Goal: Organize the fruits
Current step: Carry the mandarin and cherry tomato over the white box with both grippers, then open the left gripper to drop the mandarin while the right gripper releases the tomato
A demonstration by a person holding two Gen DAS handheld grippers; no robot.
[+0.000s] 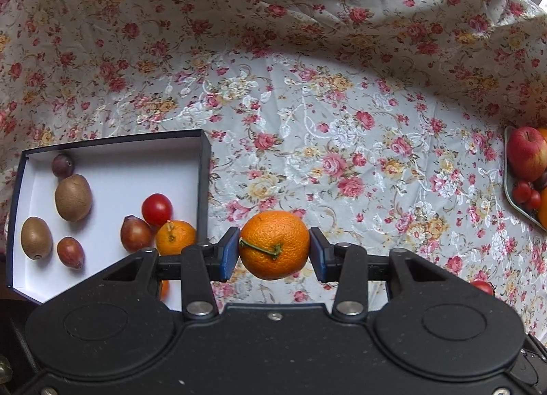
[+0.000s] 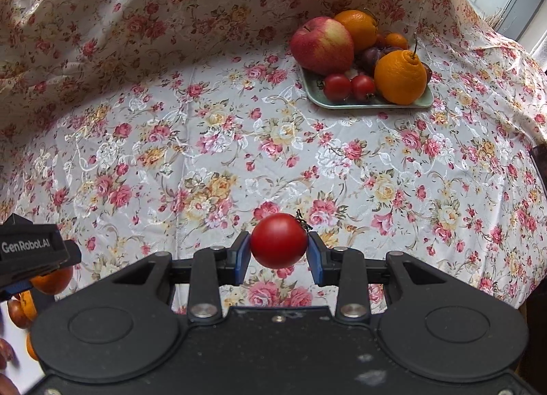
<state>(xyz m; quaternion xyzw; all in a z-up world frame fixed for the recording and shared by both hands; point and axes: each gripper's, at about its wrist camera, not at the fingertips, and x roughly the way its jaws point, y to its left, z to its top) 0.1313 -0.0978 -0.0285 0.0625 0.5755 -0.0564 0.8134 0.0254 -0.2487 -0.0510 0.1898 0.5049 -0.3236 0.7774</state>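
Note:
My left gripper (image 1: 274, 248) is shut on a mandarin (image 1: 274, 244) with a green stem, held above the floral cloth just right of the white box (image 1: 112, 159). The box holds two kiwis (image 1: 73, 197), a cherry tomato (image 1: 157, 209), a second mandarin (image 1: 175, 237) and small dark-red fruits. My right gripper (image 2: 278, 246) is shut on a red tomato (image 2: 278, 240) above the cloth. A pale green tray (image 2: 342, 103) at the back right holds an apple (image 2: 322, 45), oranges (image 2: 400, 76), two tomatoes and plums. The left gripper shows at the left edge of the right wrist view (image 2: 30, 251).
A flowered cloth (image 2: 205, 142) covers the table and rises in folds behind. The tray with the apple also shows at the right edge of the left wrist view (image 1: 509, 190). A window is at the far upper right.

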